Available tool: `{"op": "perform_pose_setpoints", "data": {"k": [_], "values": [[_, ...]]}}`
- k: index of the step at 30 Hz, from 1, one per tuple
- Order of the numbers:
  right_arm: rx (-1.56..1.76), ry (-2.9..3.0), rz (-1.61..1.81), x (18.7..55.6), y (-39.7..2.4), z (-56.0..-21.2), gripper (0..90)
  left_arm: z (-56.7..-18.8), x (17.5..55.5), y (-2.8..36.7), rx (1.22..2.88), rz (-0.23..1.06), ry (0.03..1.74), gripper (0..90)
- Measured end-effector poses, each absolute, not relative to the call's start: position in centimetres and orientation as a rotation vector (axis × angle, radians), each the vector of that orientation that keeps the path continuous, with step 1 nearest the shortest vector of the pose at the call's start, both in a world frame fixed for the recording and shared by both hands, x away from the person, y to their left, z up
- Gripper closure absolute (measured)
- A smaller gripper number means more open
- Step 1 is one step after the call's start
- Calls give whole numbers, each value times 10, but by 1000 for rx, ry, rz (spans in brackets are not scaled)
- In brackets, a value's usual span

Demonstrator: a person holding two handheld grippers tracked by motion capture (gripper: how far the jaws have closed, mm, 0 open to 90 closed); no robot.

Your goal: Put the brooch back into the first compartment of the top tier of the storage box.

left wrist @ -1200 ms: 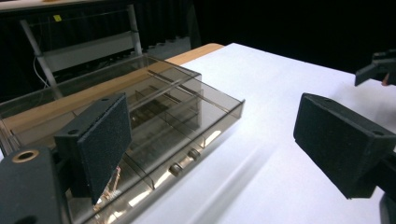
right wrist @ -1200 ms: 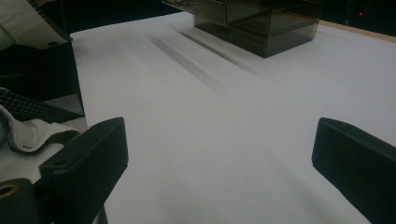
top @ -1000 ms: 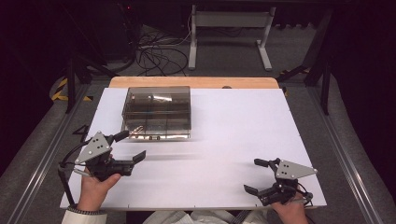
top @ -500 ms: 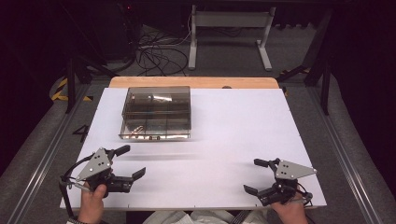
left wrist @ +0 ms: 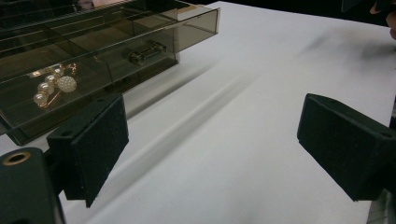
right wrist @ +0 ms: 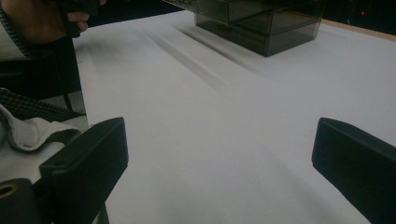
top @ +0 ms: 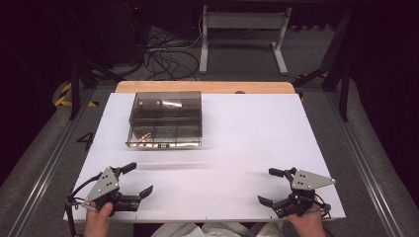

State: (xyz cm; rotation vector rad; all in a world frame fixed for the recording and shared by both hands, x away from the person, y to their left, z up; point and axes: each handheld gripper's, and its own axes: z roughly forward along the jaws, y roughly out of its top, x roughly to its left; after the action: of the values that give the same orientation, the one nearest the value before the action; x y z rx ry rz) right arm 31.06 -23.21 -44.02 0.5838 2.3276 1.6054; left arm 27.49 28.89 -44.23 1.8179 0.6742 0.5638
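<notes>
A smoky clear plastic organizer box (top: 165, 119) with several compartments sits closed at the back left of the white table (top: 247, 143). Pearl and gold jewellery (left wrist: 52, 84) lies in one front compartment, and a latch (left wrist: 144, 51) shows on the box's front wall. My left gripper (top: 137, 180) rests open near the table's front left corner, well short of the box, with nothing between its jaws. At the front right my right gripper (top: 271, 186) is open and holds nothing. The box (right wrist: 261, 23) stands far off in the right gripper view.
A wooden strip (top: 205, 87) runs along the table's far edge. Metal rails (top: 47, 163) flank the table on both sides. Cables (top: 168, 54) and a desk frame (top: 242, 29) sit on the dark floor beyond. White cloth (right wrist: 28, 133) lies by the near edge.
My left gripper has drawn back from near the box toward the table's front left corner. The right gripper has stayed put.
</notes>
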Motion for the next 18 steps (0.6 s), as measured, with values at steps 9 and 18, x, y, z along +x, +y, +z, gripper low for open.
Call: {"op": "perform_pose_setpoints", "data": {"k": [9,18], "values": [[584,2332,1603,311,-231,-441,41,-457,271,294,1808,587,700,94],[586,2342,1601,311,-231,-442,41,-459,272,294,1814,601,700,94]]}}
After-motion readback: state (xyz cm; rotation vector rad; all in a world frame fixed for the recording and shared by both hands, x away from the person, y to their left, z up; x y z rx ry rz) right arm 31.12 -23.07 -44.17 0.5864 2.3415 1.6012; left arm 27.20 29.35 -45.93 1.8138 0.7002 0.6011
